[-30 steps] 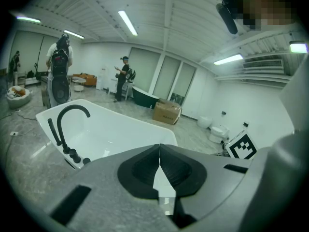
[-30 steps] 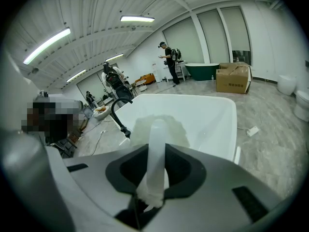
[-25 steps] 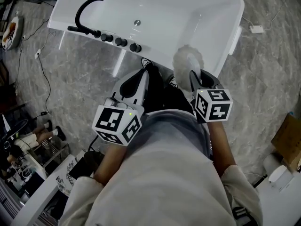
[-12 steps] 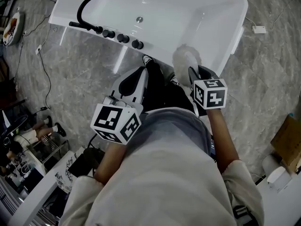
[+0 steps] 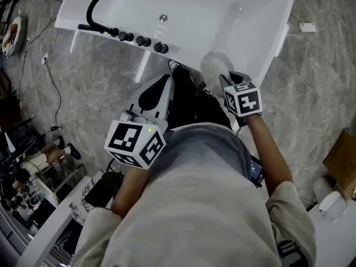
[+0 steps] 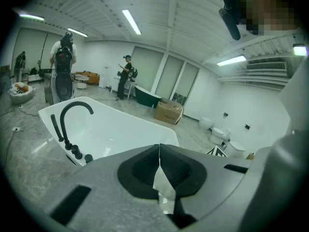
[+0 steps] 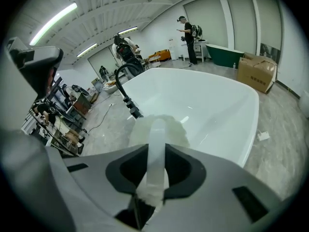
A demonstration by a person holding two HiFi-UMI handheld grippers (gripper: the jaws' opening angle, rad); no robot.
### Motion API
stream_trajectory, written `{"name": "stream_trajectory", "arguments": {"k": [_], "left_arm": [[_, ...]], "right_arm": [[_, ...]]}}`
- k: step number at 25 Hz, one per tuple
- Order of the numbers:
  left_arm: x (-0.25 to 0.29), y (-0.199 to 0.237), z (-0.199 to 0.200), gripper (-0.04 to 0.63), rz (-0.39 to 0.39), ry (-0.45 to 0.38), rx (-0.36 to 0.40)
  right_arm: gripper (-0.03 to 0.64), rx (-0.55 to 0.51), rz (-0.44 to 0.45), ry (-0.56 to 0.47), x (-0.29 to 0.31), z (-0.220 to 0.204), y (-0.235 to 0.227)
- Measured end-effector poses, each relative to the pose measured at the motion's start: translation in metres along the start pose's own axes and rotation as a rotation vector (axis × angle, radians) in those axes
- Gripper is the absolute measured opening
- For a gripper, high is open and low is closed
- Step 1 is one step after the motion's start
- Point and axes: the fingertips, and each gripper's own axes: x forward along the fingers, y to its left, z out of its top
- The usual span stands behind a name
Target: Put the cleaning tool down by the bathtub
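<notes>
- The room is big and white with strip lights, and the grey marbled floor [image 5: 311, 93] has a black cable [image 5: 53, 88] trailing across it at 9 o'clock.
- Nearest me, a person in a pale top [image 5: 194, 204] stands facing the bathtub, with a gripper in each hand.
- The left gripper [image 5: 160, 88] is held at about 11 o'clock from the person's chest. Its jaws are pressed together with nothing between them, and it stops short of the bathtub.
- The right gripper [image 5: 223, 81], at about 1 o'clock, is clamped on the clear handle of a brush [image 5: 212, 65].
- The brush's fluffy white head points to 12 o'clock at the near rim of the bathtub [image 5: 222, 21]. I cannot tell whether it touches the rim.
- A curved black tap [image 5: 100, 7] and a row of black knobs [image 5: 142, 40] sit on the bathtub's rim at 10 o'clock.
- Farther off, beyond the bathtub, there is a cardboard box [image 6: 169, 112], and people [image 6: 126, 76] are standing about.
</notes>
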Motion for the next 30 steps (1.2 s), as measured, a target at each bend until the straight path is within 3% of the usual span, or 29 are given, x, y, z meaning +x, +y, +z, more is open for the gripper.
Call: {"name": "stream_trajectory", "arguments": {"k": [10, 30], "left_arm": [[0.001, 0.004, -0.002, 0.009, 0.017, 0.014, 0.017], [-0.001, 0.016, -0.007, 0.009, 0.03, 0.052, 0.018]], "right_arm": [[0.071, -0.144, 0.022, 0.091, 0.035, -0.025, 0.0], [0.072, -0.249, -0.056, 0.145, 0.085, -0.034, -0.025]]}}
